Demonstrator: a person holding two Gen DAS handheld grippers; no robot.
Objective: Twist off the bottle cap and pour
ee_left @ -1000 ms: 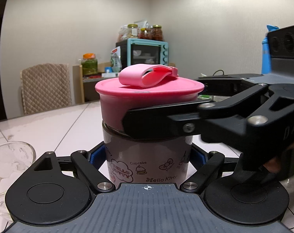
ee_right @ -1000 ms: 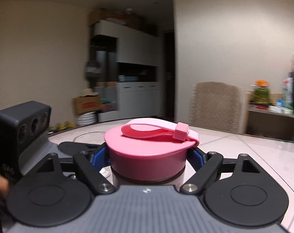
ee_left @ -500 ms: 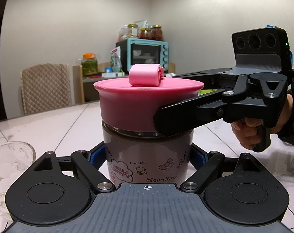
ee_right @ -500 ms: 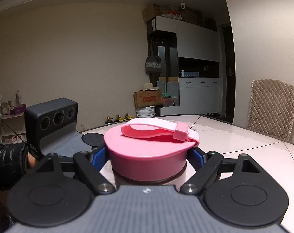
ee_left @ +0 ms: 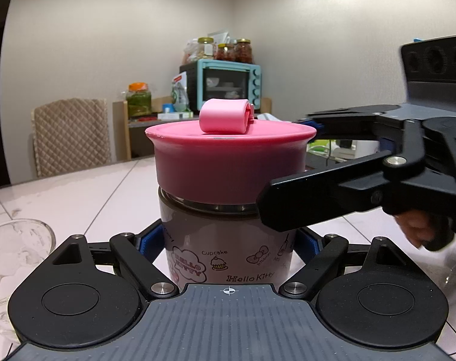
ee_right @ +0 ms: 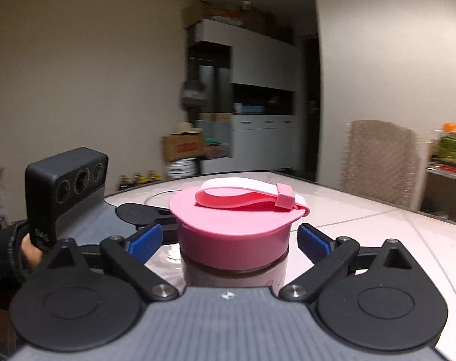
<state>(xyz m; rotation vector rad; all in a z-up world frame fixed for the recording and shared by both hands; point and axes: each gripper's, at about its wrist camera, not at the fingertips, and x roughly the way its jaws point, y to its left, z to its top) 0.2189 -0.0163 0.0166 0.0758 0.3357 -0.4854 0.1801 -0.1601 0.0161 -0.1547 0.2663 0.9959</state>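
The bottle (ee_left: 225, 240), a brownish cup with cartoon print, stands upright on the pale tiled table (ee_left: 86, 192), and its pink cap (ee_left: 229, 168) is still seated on top, with a pink strap (ee_left: 225, 115) lying folded across it. The left gripper (ee_left: 228, 245) is clamped on the bottle's lower body, its blue pads pressed against both sides. The right gripper (ee_right: 229, 237) sits at cap height with its jaws opening: the cap is between the blue pads (ee_right: 145, 236), but a clear gap shows on each side, so nothing is gripped. In the left wrist view the right gripper's black finger (ee_left: 327, 201) reaches in from the right, just in front of the cap's lower edge. A clear glass (ee_left: 14, 255) stands on the table at the near left. A padded chair (ee_left: 70, 138) stands at the table's far side.
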